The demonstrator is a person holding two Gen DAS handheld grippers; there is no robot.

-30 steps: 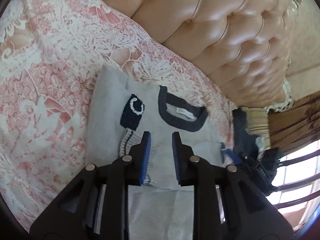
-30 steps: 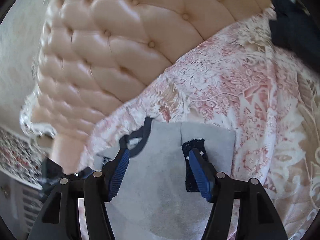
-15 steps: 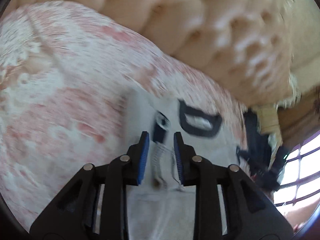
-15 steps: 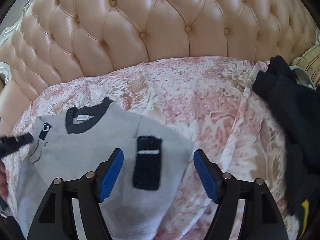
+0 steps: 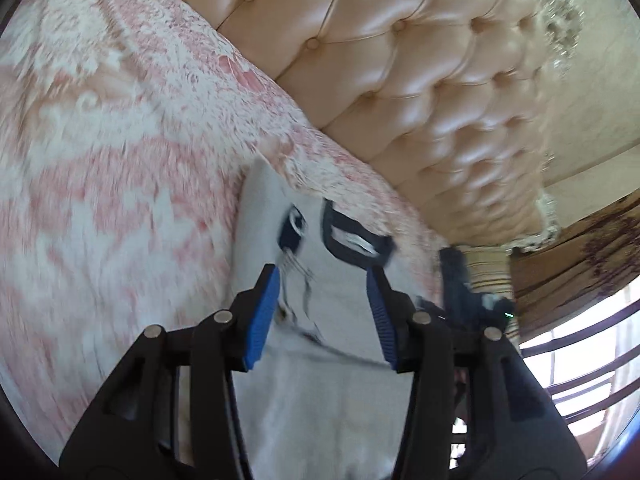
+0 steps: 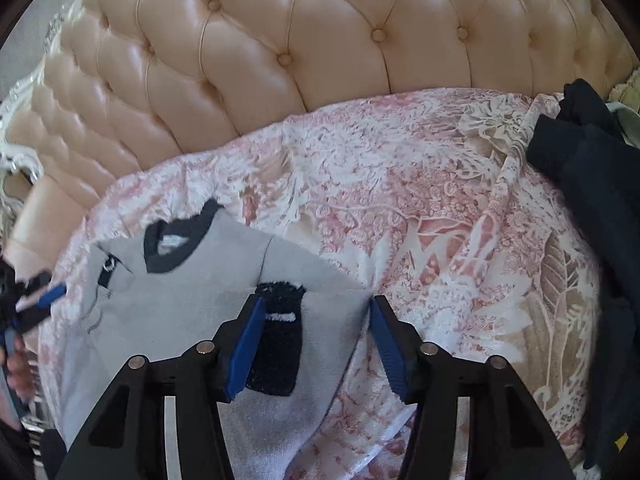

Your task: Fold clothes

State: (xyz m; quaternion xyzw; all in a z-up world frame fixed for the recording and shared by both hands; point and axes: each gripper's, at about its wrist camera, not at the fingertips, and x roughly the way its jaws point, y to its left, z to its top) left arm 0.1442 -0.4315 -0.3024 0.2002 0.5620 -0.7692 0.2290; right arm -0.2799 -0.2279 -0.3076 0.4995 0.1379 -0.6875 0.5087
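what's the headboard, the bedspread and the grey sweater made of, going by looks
Headboard: probably leather or faux leather, glossy peach, button-tufted with bright highlights.
Bedspread: woven fabric, matte, with a raised pink and white floral pattern, perhaps jacquard.
Grey sweater: soft knit, matte and slightly fuzzy, with a dark ribbed collar.

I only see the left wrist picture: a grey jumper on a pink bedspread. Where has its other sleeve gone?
Observer: It is folded across the jumper; its dark cuff lies on the grey front.
Operator: Is the other claw gripping it?
Observer: No. The right gripper straddles the cuff, jaws closing, but the pads are not pressing on it.
Operator: Can you see my claw from there?
Observer: Yes. The left gripper shows by the jumper's far shoulder, jaws opening with nothing between them, and a hand just below it.
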